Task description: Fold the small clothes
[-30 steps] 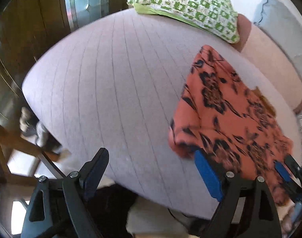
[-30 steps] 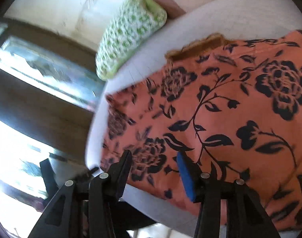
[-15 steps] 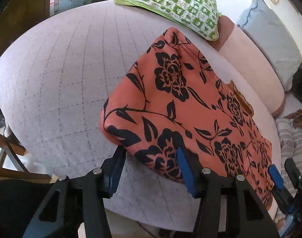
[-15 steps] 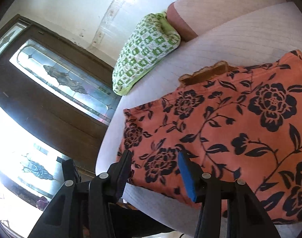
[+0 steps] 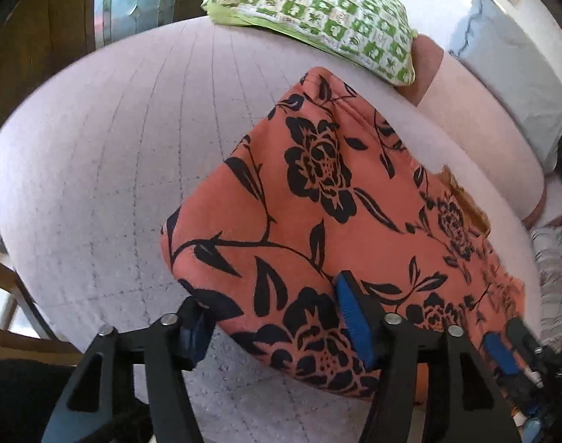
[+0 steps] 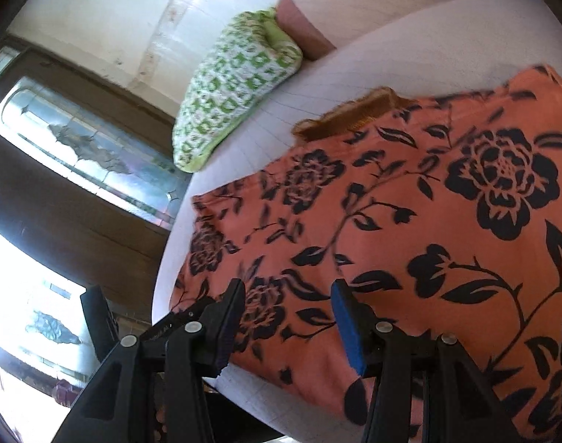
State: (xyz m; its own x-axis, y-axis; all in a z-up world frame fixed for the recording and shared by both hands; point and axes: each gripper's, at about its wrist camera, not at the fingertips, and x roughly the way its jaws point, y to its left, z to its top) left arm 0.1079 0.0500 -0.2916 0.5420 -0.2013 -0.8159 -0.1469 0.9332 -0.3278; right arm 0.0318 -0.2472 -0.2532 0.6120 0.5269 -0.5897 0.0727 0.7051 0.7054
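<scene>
Orange cloth w/ black flowers lies on the bed's near edge, right at my tools. A sec ago my left gripper was over bare quilt, jaws wide. Now it's at the cloth's near corner. The jaws pinched in, then have just been opening a bit. The corner sits between them, not squeezed. My right gripper is apart too, over the same edge, holding nothing. So I think both are set to grab & fold. Cloth looks soft, thick, w/ a round edge. Quilt is pale, w/ stitched squares. Far back sits a puffy green pillow.
</scene>
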